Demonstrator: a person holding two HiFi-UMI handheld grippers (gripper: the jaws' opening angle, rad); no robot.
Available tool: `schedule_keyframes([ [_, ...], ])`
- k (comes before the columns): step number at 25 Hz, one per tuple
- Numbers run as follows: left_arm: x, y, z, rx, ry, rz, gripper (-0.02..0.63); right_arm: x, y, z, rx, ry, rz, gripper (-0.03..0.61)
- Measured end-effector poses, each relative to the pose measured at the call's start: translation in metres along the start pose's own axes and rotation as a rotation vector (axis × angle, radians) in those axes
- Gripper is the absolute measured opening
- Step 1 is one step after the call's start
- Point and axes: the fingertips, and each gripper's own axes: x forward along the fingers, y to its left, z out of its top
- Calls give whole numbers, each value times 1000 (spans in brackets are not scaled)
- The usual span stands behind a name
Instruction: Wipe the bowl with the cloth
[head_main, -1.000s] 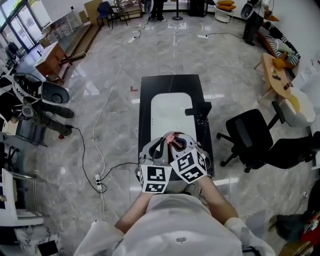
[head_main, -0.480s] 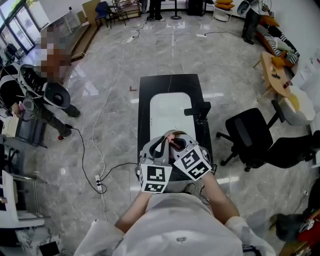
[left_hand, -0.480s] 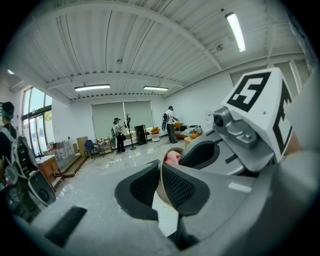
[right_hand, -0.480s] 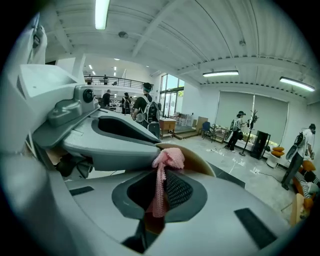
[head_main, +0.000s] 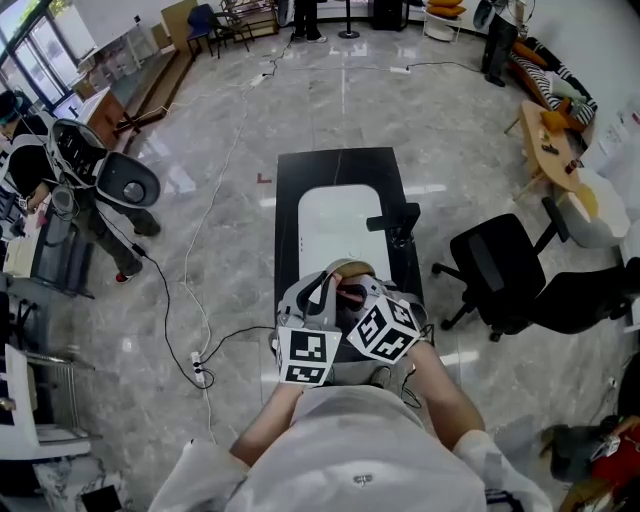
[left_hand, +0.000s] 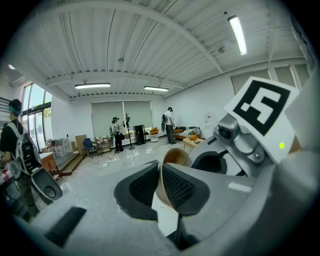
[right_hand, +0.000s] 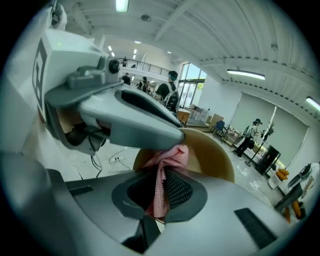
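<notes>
A tan bowl (head_main: 349, 269) hangs tilted over the near end of the black table (head_main: 292, 215). My left gripper (head_main: 322, 284) is shut on its rim; in the left gripper view the bowl's wall (left_hand: 173, 158) stands between the two dark pads of that gripper (left_hand: 160, 174). My right gripper (head_main: 356, 298) is shut on a pink cloth (head_main: 351, 292) and reaches into the bowl. In the right gripper view the cloth (right_hand: 163, 176) is bunched between the right gripper (right_hand: 160, 192) jaws, its top against the inside of the bowl (right_hand: 216, 156). The left gripper's body (right_hand: 125, 116) crosses above it.
A white mat (head_main: 335, 222) lies on the table, with a black stand (head_main: 396, 223) at its right edge. A black office chair (head_main: 498, 272) stands right of the table. Cables (head_main: 190, 300) trail over the floor on the left, where a person (head_main: 60, 165) stands.
My right gripper has rolled and sunk a little into the bowl with the cloth. The left gripper and bowl have kept still. The person at the left has shifted.
</notes>
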Motion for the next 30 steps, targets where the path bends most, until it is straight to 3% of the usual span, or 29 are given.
schedule_keyframes([
  [5, -1, 4, -2, -12, 11, -1, 26, 1, 3, -14, -110, 91, -13, 26],
  [12, -1, 8, 3, -11, -2, 8, 26, -10, -25, -24, -267, 189, -161, 26],
  [16, -1, 9, 6, -18, -17, 13, 26, -11, -24, -24, -314, 199, -193, 26],
  [25, 0, 3, 3, -21, -21, -6, 26, -1, 1, -13, -240, 139, -104, 26],
  [30, 0, 0, 3, -43, -27, -23, 26, -3, 0, -1, -157, 57, -98, 26],
])
